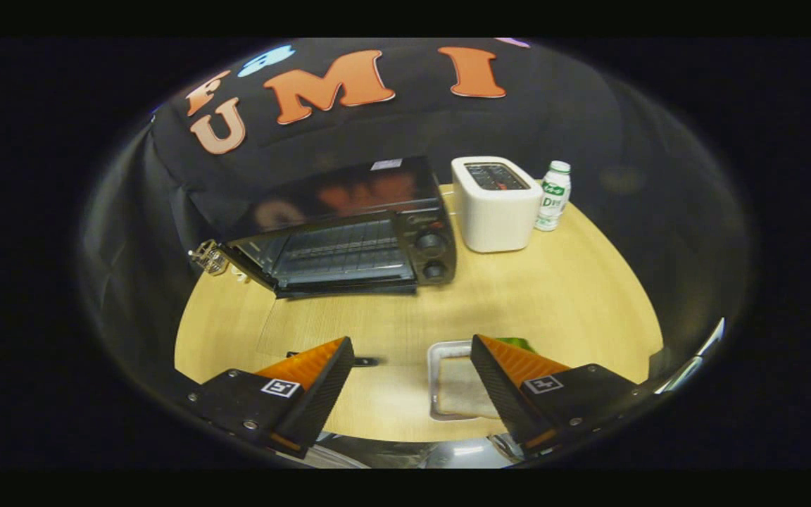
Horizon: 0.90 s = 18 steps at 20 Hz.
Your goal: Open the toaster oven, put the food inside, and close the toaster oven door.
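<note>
One light wooden table carries everything, backed by a black cloth wall that curves around its far side.

One black toaster oven stands toward the far side of the table, well beyond the fingers and nearer the left one. Its glass door hangs open, tilted down and forward, with the wire rack visible through it. Two round knobs sit one above the other on its right front panel.

One white pop-up toaster stands just beside the oven on the right, close to it; whether they touch is unclear. One small white bottle with a green label stands upright just right of the toaster.

One small metal tray lies flat on the near part of the table, partly hidden behind the right finger. One flat pale slice of food lies in it, possibly bread. A bit of something green shows just past the right finger's tip, too covered to identify.

A small glinting wire thing sits at the oven's left corner, too small to make out.

The gripper hovers above the near table with its jaws wide apart and empty. The tray and food lie at the inner side of the right finger, not centred between the two.
</note>
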{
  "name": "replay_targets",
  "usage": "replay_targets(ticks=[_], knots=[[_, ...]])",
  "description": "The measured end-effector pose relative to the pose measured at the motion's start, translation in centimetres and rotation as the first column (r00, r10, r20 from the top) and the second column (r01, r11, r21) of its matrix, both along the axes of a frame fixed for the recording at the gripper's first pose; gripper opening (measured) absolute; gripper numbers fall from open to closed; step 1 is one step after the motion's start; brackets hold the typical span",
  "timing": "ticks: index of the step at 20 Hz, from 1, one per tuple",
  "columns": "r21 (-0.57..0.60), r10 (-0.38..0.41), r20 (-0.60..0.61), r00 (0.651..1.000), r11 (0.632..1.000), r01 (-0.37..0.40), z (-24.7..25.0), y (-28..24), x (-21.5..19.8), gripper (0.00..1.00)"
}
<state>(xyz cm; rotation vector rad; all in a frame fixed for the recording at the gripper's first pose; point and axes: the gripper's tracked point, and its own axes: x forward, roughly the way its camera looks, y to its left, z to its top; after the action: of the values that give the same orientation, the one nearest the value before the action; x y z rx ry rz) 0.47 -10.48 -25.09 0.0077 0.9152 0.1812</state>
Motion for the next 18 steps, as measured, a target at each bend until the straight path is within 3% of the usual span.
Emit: replay_targets(ticks=[3,8,11,18], knots=[[-0.040,-0.005,-0.048,0.999,0.999,0.003,0.5,-4.3,-0.7,0.99],[-0.001,-0.030,-0.217,0.976,1.000,0.030,-2.4,-7.9,-2.1,0.99],[0.065,-0.032,-0.328,0.944,0.996,0.057,-4.5,-8.3,-3.0,0.99],[0.097,0.030,-0.453,0.891,0.995,0.016,-9.4,-7.3,-4.6,0.96]])
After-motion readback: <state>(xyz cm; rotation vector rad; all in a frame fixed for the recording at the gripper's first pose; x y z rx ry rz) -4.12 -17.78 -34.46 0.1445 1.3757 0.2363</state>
